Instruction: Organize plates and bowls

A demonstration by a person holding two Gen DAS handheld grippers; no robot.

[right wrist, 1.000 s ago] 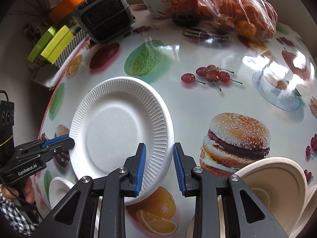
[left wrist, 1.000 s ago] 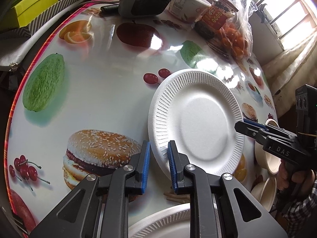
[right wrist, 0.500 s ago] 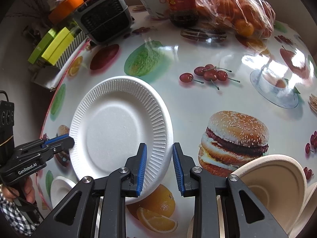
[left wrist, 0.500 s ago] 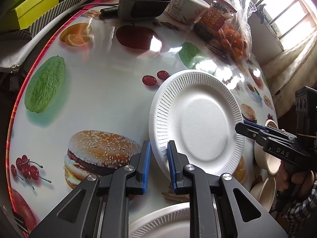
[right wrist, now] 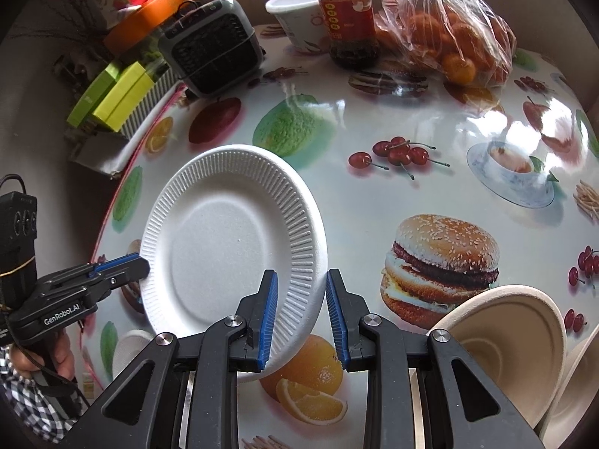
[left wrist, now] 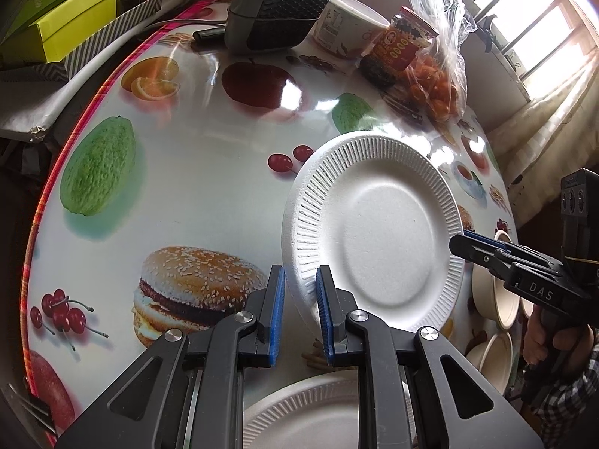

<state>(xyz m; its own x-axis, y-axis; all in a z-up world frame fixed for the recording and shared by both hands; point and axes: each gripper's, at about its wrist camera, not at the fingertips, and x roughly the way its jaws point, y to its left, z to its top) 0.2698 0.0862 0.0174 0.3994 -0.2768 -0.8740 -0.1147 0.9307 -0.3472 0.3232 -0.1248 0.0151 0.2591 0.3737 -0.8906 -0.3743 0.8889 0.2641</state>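
Observation:
A white ribbed paper plate is tilted up off the fruit-print table, also seen in the right wrist view. My left gripper is open with the plate's near rim between its blue pads, not pinched. My right gripper is open with the plate's opposite rim between its pads. Each gripper shows in the other's view, the right and the left, at the plate's edge. A second white plate lies under my left gripper. Beige bowls stand by my right gripper.
At the table's back stand a grey fan heater, a white cup, a sauce jar and a bag of oranges. Yellow-green boxes sit off the left edge. More bowls sit at the right.
Both grippers stayed open and closed in slightly around the plate's rims. The plate has tipped up further off the table.

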